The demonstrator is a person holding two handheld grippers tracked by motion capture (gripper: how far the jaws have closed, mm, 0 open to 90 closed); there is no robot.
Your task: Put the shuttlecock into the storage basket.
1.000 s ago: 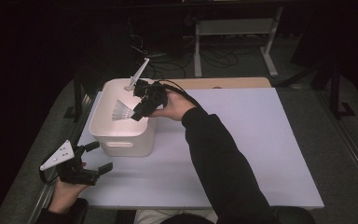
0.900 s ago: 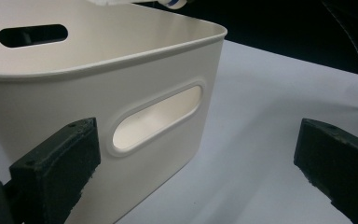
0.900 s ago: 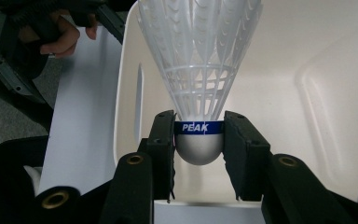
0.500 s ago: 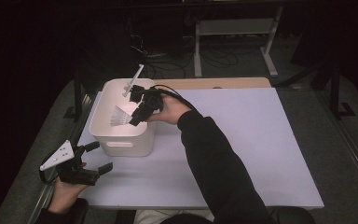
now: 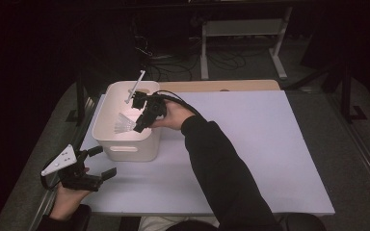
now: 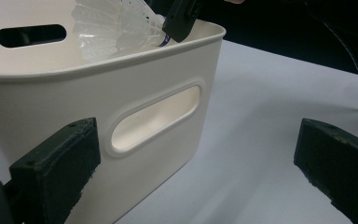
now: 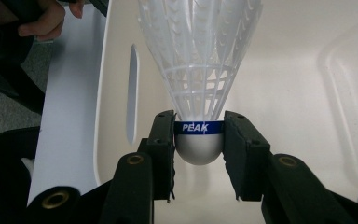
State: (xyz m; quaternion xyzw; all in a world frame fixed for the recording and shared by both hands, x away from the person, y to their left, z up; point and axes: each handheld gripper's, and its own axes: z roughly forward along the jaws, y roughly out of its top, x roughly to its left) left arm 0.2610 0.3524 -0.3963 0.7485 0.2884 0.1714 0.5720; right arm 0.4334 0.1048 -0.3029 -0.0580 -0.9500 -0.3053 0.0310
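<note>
White plastic: one shuttlecock (image 7: 200, 70) clamped by right gripper (image 7: 199, 140) inside one bin (image 5: 125, 149); left gripper (image 5: 96, 163) wide, empty.

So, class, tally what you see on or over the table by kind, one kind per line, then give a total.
Shuttlecock: 1, white, held in the right gripper
Bin: 1, white
Grippers: 2, the right one and the left gripper
Total: 4

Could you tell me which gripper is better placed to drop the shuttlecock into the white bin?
Right: the right gripper already clamps the shuttlecock over the bin; the left gripper rests open outside it.
</note>
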